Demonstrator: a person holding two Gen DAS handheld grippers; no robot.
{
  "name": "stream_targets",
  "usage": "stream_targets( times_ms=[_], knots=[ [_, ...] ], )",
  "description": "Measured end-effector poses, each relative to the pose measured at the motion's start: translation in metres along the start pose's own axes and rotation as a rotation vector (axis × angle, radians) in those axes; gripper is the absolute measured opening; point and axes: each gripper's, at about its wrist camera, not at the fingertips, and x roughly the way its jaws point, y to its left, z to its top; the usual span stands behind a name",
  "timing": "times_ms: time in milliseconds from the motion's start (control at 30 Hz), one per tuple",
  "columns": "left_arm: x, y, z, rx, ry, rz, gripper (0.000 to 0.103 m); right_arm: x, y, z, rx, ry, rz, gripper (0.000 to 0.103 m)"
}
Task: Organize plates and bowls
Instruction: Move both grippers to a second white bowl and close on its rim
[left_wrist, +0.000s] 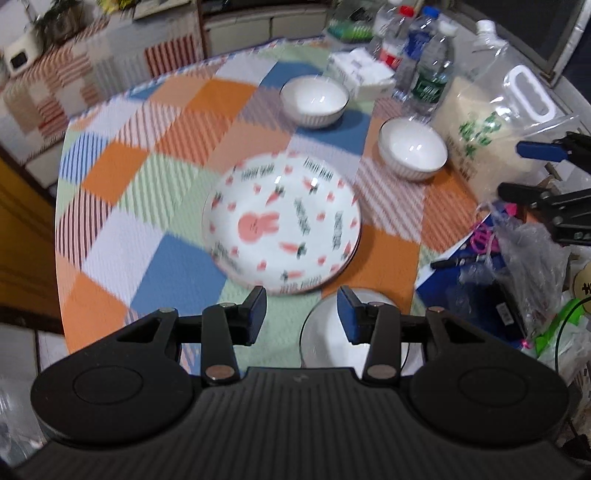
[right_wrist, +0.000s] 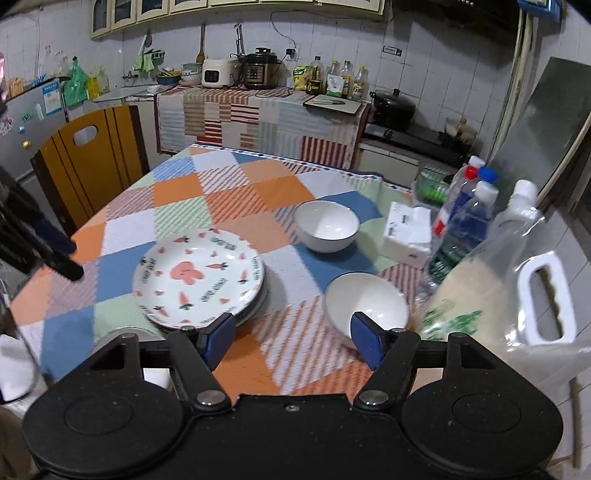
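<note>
A stack of white plates with a pink rabbit and carrot print (left_wrist: 282, 223) (right_wrist: 199, 277) sits mid-table. Two white bowls stand to its right: a far one (left_wrist: 314, 99) (right_wrist: 327, 225) and a near one (left_wrist: 412, 147) (right_wrist: 365, 304). A third white bowl (left_wrist: 328, 339) lies at the table's near edge under my left gripper's right finger; in the right wrist view only its rim (right_wrist: 118, 334) shows. My left gripper (left_wrist: 301, 314) is open and empty, just short of the plates. My right gripper (right_wrist: 291, 343) is open and empty, between the plates and the near bowl.
Checked tablecloth (right_wrist: 221, 195) covers the table. Water bottles (right_wrist: 461, 218), a tissue pack (right_wrist: 406, 236) and a big clear jug (right_wrist: 517, 295) crowd the right side. Bags and clutter (left_wrist: 517, 258) lie at the right edge. A wooden chair (right_wrist: 88, 162) stands at the left.
</note>
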Motion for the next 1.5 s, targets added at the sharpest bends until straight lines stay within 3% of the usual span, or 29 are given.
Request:
stream_targets(
  times_ms=[300, 500, 733, 900, 1067, 1267, 1400, 1500],
  knots=[
    [0.015, -0.029, 0.056, 0.036, -0.101, -0.062, 0.041, 0.031, -0.016, -0.007, -0.147, -0.053, 0.011, 0.074],
    [0.067, -0.039, 0.084, 0.004, -0.099, -0.069, 0.041, 0.078, -0.028, -0.014, -0.126, -0.026, 0.004, 0.074],
    [0.132, -0.045, 0.114, -0.092, -0.09, -0.112, 0.041, 0.133, -0.027, -0.022, -0.207, 0.028, -0.022, 0.073],
    [0.168, -0.063, 0.13, -0.059, -0.085, -0.128, 0.045, 0.163, -0.03, -0.029, -0.173, 0.086, -0.029, 0.073],
    [0.184, -0.073, 0.14, -0.006, -0.09, -0.14, 0.05, 0.163, -0.035, -0.033, -0.123, 0.082, -0.031, 0.072],
    [0.205, -0.065, 0.155, -0.101, -0.069, -0.195, 0.051, 0.136, -0.049, -0.034, 0.022, -0.007, -0.04, 0.073],
    [0.221, -0.068, 0.159, -0.143, -0.043, -0.226, 0.051, 0.14, -0.041, -0.036, -0.074, 0.008, -0.046, 0.072],
    [0.235, -0.077, 0.157, -0.124, -0.022, -0.213, 0.049, 0.152, -0.035, -0.036, -0.138, 0.054, -0.055, 0.065]
  ],
)
